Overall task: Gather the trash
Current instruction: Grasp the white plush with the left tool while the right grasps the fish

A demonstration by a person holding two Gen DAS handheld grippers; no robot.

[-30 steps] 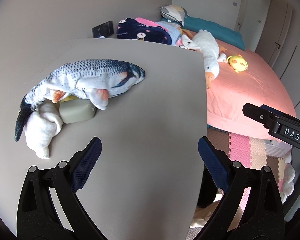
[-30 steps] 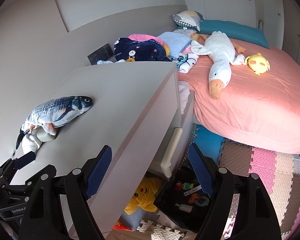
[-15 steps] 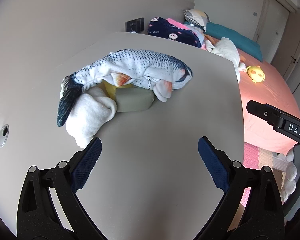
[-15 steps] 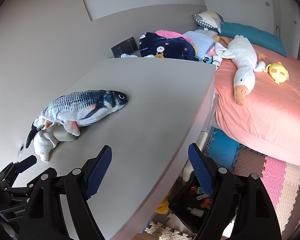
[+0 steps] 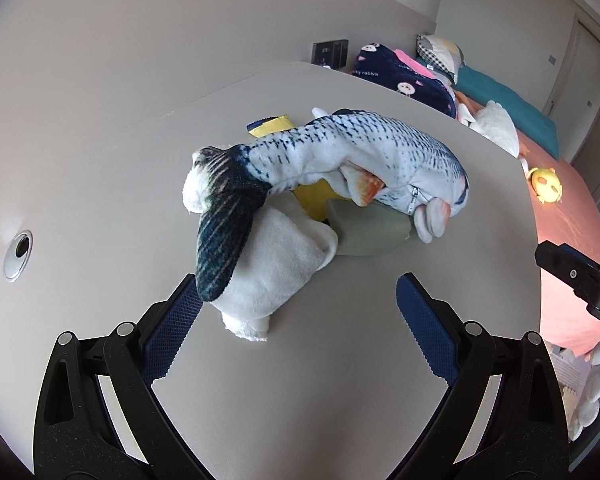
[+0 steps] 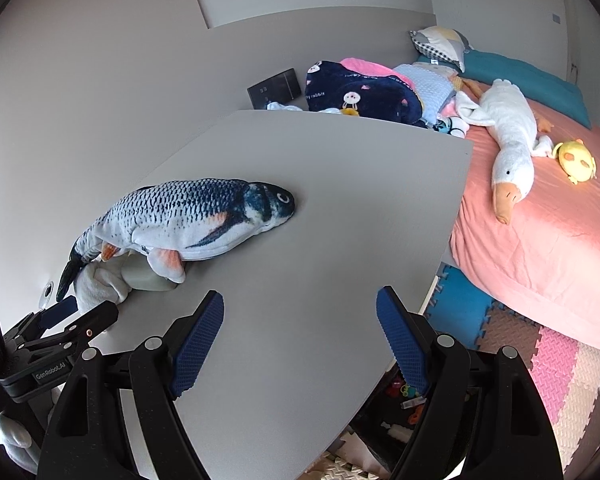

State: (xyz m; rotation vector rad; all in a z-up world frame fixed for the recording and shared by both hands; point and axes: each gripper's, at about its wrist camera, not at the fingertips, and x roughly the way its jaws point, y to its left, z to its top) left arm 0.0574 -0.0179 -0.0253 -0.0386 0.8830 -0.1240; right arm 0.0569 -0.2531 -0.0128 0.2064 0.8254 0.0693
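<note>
Trash is not picked up yet, as far as I can tell, so the job looks like it is only starting. Nearest, the left gripper (image 5: 296,318) has its blue fingers spread wide with nothing between them, and the right gripper (image 6: 300,340) is spread wide and empty too. Just past the left fingers, at about 12 o'clock, lies a soft white cloth (image 5: 276,256) on the flat grey tabletop (image 5: 340,380). Touching it at about 1 o'clock is a dull green squashy packet (image 5: 368,232), and behind that a crinkly yellow wrapper (image 5: 270,126) peeks out. These two look like the trash to me. A grey and white stuffed fish toy (image 5: 352,148) lies over all of them, so it may need lifting first. Far off, at 2 o'clock, is a pink bed (image 6: 540,240) with a white stuffed goose (image 6: 508,136).
</note>
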